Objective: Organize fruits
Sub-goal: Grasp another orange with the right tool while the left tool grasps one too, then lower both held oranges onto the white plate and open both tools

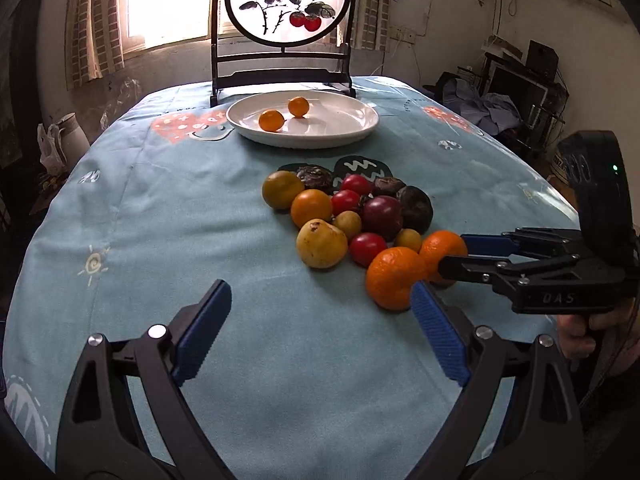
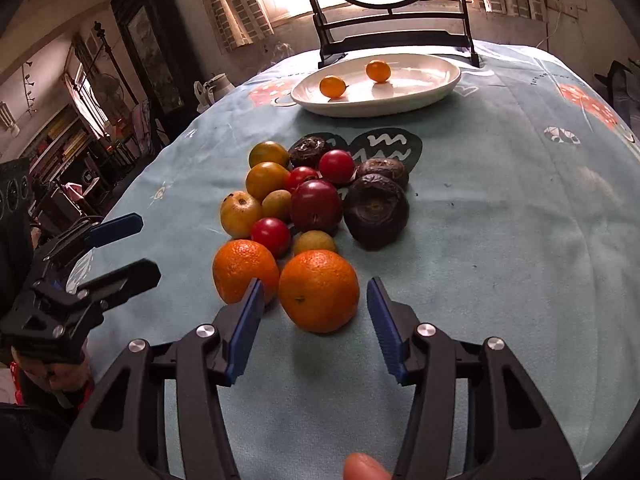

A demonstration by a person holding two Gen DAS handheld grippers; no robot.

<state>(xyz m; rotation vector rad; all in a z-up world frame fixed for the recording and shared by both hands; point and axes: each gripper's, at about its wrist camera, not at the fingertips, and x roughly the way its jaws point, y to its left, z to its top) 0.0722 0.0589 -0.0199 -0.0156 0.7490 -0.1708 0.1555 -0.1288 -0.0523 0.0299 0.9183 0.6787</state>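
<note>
A heap of fruit lies mid-table: two mandarins, red tomatoes, a dark plum, yellow fruits and dark wrinkled fruits. My right gripper (image 2: 316,292) is open with its fingers on either side of the near mandarin (image 2: 319,290), not closed on it; it also shows in the left wrist view (image 1: 454,252) around that mandarin (image 1: 442,250). The second mandarin (image 2: 245,270) lies just left. My left gripper (image 1: 320,300) is open and empty above bare cloth, left of the heap. A white plate (image 1: 344,126) at the far side holds two small orange fruits (image 1: 271,120).
A black-framed round painted screen (image 1: 286,0) stands behind the plate (image 2: 420,92). The table wears a light blue printed cloth (image 1: 160,220). A white jug (image 1: 70,132) sits beyond the left table edge. Room clutter lies off the right side.
</note>
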